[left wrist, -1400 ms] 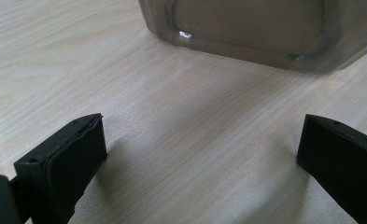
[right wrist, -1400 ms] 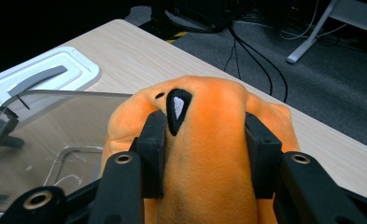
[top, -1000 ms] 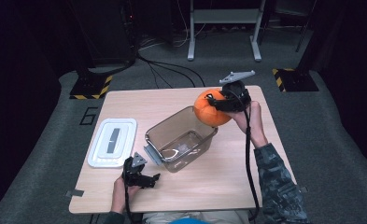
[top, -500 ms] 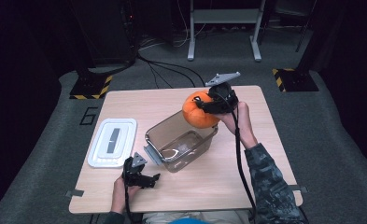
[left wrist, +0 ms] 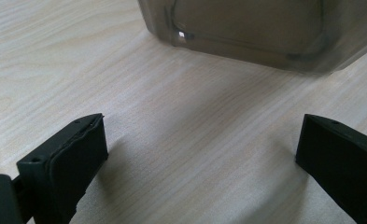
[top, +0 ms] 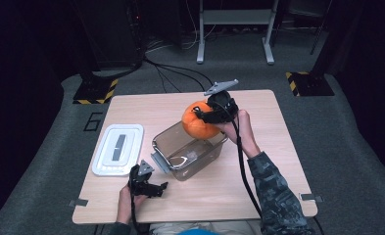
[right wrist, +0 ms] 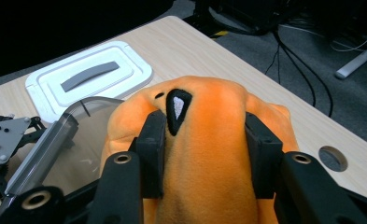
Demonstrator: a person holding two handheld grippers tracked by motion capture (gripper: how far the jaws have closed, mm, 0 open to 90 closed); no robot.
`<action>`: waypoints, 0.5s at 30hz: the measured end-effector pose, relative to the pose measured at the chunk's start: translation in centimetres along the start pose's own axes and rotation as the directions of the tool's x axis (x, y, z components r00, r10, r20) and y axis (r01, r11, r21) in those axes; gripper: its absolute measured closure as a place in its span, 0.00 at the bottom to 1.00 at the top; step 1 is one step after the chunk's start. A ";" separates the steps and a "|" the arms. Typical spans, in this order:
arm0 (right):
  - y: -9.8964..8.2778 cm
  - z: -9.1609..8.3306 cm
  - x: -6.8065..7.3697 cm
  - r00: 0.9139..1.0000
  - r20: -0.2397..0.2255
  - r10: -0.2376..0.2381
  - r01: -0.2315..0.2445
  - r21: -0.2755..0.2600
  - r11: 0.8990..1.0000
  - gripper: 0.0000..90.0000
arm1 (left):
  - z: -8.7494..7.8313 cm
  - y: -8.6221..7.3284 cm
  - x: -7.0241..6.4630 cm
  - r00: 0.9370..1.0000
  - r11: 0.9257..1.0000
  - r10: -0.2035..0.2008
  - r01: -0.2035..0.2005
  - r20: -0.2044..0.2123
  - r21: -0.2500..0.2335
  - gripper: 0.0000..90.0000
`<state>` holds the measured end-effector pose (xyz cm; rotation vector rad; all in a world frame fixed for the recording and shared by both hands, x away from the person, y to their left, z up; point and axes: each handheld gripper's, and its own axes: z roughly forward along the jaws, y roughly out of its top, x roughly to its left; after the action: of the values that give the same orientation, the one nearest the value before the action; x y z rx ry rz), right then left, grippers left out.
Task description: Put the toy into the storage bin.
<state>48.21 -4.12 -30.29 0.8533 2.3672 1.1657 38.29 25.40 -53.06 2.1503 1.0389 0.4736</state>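
- Orange plush pumpkin toy [top: 198,122] is clamped by the right gripper [top: 214,113] above the clear plastic rectangular tub [top: 190,152].
- Jaws of the left gripper [top: 148,185] are spread apart, empty, on the pale wooden table [top: 278,161].

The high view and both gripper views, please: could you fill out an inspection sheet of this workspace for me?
Surface: wooden table, bare, with a round hole near one edge.
Job's things: orange plush toy held over the clear plastic container; white lid lies flat beside it.
Clutter: nothing seen.
Grippers: right claw shut on the toy; left claw open, low over the table by the container.
Cables: black cable trails along the right forearm; more on the floor.
Surroundings: grey carpet, dark stands, hazard-striped bases.
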 end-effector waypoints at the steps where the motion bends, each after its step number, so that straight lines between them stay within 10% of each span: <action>1: -0.1 0.2 0.0 1.000 -0.005 -0.003 0.003 0.003 1.000 0.63 | 0.0 0.0 0.0 1.000 1.000 -0.003 0.003 0.002 0.000 0.02; 15: -1.1 2.6 0.5 0.999 -0.048 0.008 -0.006 0.040 0.999 0.63 | 0.0 0.0 0.0 1.000 1.000 -0.001 0.001 0.007 0.005 0.02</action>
<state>48.89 -2.83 -32.77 0.8561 2.4354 1.1575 38.26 25.42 -53.06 2.1545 1.0384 0.4631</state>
